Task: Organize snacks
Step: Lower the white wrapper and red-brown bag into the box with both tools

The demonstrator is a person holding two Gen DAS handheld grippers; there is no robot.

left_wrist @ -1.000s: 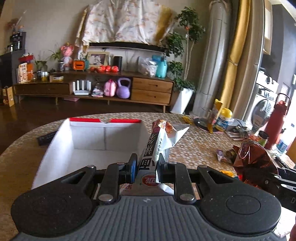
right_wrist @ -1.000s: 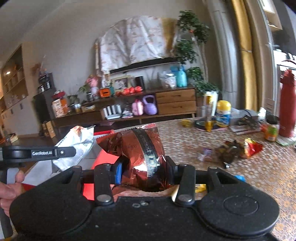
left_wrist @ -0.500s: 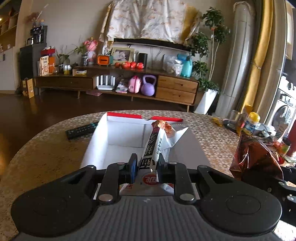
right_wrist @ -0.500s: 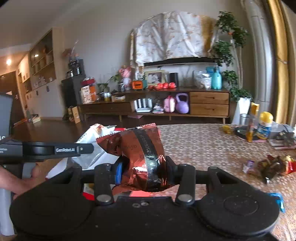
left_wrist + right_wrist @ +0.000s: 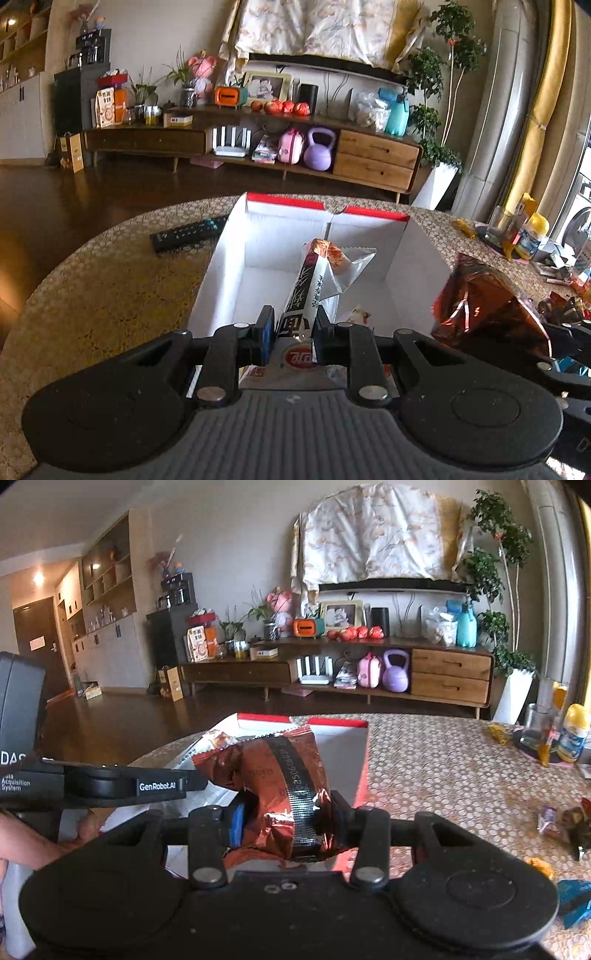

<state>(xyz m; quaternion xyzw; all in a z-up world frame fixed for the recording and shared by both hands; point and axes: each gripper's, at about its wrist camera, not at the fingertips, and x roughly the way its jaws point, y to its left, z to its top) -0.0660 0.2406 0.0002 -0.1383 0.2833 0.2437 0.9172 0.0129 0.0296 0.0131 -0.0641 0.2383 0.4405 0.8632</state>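
My left gripper is shut on a silver snack packet with dark lettering, held over the open white cardboard box with a red rim. In the right wrist view my right gripper is shut on a crumpled copper-red foil bag, just in front of the box's near right corner. The foil bag shows at the right of the left wrist view, beside the box. The left gripper's body and a hand appear at the left of the right wrist view.
A black remote lies left of the box on the patterned table. Loose snack wrappers and a blue packet lie at the right. A glass and a yellow-capped bottle stand at the far right. A small packet lies inside the box.
Both grippers have moved left and forward toward the box with their packets. The box now sits centred under the left gripper, and the remote has come into full view.
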